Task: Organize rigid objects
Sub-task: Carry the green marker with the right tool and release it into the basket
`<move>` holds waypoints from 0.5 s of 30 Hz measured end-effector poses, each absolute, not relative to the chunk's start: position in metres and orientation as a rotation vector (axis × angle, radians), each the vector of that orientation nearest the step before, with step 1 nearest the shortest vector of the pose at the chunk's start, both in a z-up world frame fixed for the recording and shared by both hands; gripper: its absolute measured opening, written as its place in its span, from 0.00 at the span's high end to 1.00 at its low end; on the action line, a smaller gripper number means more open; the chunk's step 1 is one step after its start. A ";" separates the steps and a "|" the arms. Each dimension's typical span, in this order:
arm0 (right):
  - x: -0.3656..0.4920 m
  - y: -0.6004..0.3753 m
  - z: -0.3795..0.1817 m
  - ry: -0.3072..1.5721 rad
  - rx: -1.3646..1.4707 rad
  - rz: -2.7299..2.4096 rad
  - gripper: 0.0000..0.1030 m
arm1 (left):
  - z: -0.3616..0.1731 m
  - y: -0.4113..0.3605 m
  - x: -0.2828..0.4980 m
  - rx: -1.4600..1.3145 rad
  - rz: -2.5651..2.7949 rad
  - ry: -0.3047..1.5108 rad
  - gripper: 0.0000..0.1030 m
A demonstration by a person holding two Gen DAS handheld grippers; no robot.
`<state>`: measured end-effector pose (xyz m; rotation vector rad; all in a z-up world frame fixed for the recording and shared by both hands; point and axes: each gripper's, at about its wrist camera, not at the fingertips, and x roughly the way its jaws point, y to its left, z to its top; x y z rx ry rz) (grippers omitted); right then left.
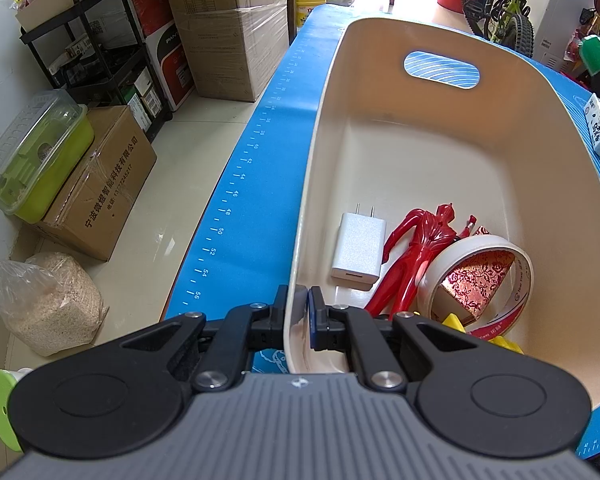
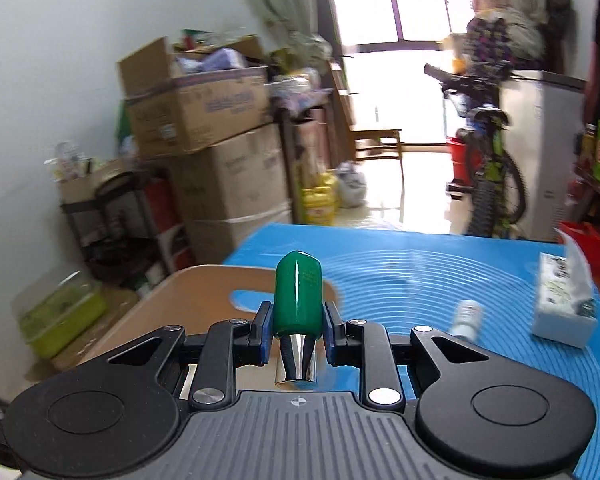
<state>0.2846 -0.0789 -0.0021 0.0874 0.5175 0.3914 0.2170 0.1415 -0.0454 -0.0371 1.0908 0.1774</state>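
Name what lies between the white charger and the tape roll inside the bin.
In the left wrist view, a red toy figure lies between the white charger and the tape roll, on the floor of the beige bin.

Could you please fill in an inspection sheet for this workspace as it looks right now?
Surface: blue mat with printed rings and a ruler edge.
Job's things: cream bin holds a charger, red figure, tape roll and yellow pieces; green-handled tool is held above the mat.
Clutter: small bottle lying on the mat, tissue pack.
Grippers: left gripper shut on the bin's near wall; right gripper shut on the tool.
Cables: nothing seen.
Surroundings: cartons, black cart, bicycle, bright windows.
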 end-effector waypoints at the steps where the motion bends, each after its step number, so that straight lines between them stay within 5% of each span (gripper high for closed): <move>1: 0.282 -0.073 -0.001 0.521 0.079 0.415 0.67 | -0.045 0.142 0.217 -0.037 0.177 1.091 0.89; 15: 0.255 -0.007 -0.021 0.674 -0.080 0.632 0.67 | -0.042 0.140 0.218 -0.039 0.178 1.086 0.90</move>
